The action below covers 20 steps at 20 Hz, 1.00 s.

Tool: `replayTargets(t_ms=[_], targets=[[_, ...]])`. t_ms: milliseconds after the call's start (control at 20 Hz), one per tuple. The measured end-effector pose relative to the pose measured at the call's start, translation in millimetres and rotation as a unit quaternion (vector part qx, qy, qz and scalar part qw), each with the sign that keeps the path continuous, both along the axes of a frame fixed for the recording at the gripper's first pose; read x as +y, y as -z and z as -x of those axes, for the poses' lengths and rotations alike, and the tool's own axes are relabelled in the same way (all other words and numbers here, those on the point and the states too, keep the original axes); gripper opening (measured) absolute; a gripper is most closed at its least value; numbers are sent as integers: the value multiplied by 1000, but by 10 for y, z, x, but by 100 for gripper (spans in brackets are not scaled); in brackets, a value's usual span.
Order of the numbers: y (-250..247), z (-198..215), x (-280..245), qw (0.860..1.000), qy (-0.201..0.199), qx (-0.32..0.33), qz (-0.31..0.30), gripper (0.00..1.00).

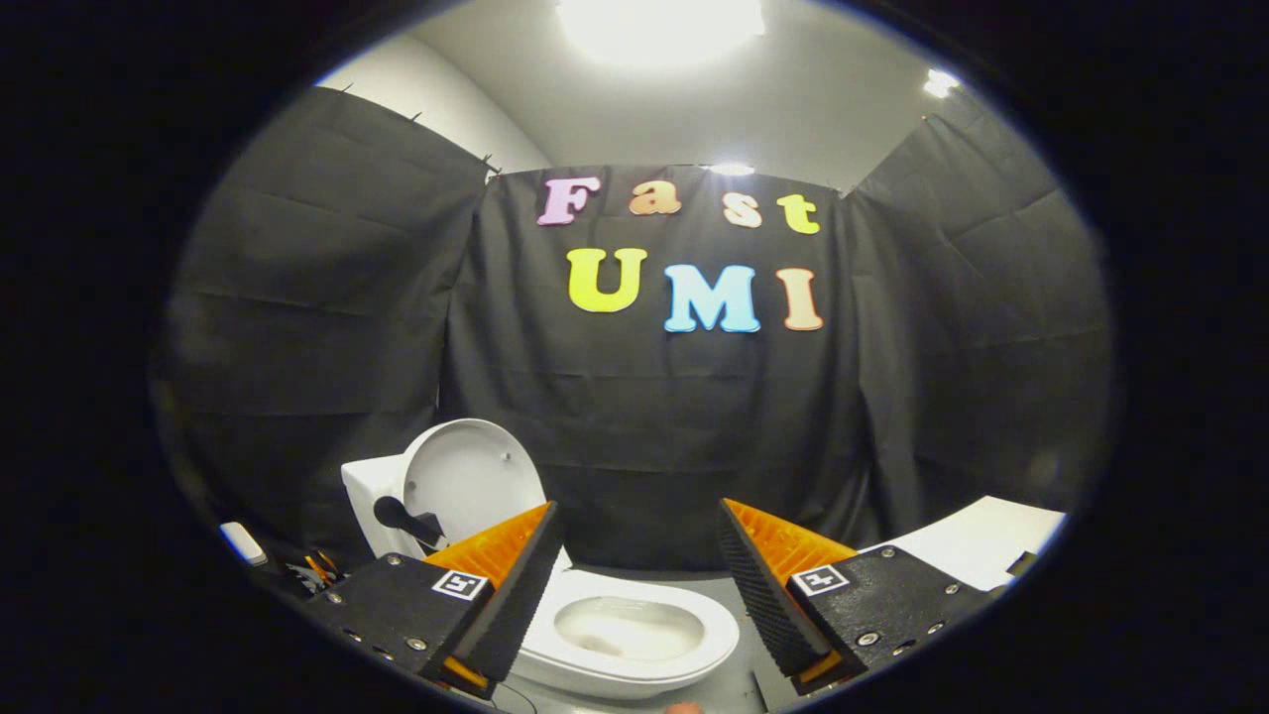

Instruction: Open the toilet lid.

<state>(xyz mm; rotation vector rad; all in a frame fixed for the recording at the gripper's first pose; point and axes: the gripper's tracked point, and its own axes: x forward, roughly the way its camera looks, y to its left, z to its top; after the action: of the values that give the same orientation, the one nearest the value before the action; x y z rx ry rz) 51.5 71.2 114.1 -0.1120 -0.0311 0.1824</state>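
Observation:
A small white toilet (634, 635) stands on the grey floor just ahead of my fingers. Its round white lid (474, 478) stands upright, leaning back against the white tank (369, 496). The bowl and seat ring lie uncovered below, showing between my two fingers. My gripper (639, 570) is open, with its orange-and-black fingers (516, 585) spread wide on either side of the bowl, holding nothing. The left finger partly covers the lid's lower edge and the bowl's left rim. A black knob-like part (397, 516) sticks out beside the lid.
Black cloth walls (644, 426) close the booth behind and on both sides of the toilet. A white flat surface (977, 540) lies beyond the right finger. Small items with orange wires (317, 567) and a white object (243, 543) sit left of the tank.

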Motion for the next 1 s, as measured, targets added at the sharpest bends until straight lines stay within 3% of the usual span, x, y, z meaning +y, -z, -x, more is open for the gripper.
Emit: replayTargets(t_ms=[200, 450, 1000], targets=[[185, 134, -463, 999, 40, 15, -13, 95], [445, 323, -798, 997, 63, 32, -23, 95], [547, 363, -921, 997, 74, 31, -24, 95]])
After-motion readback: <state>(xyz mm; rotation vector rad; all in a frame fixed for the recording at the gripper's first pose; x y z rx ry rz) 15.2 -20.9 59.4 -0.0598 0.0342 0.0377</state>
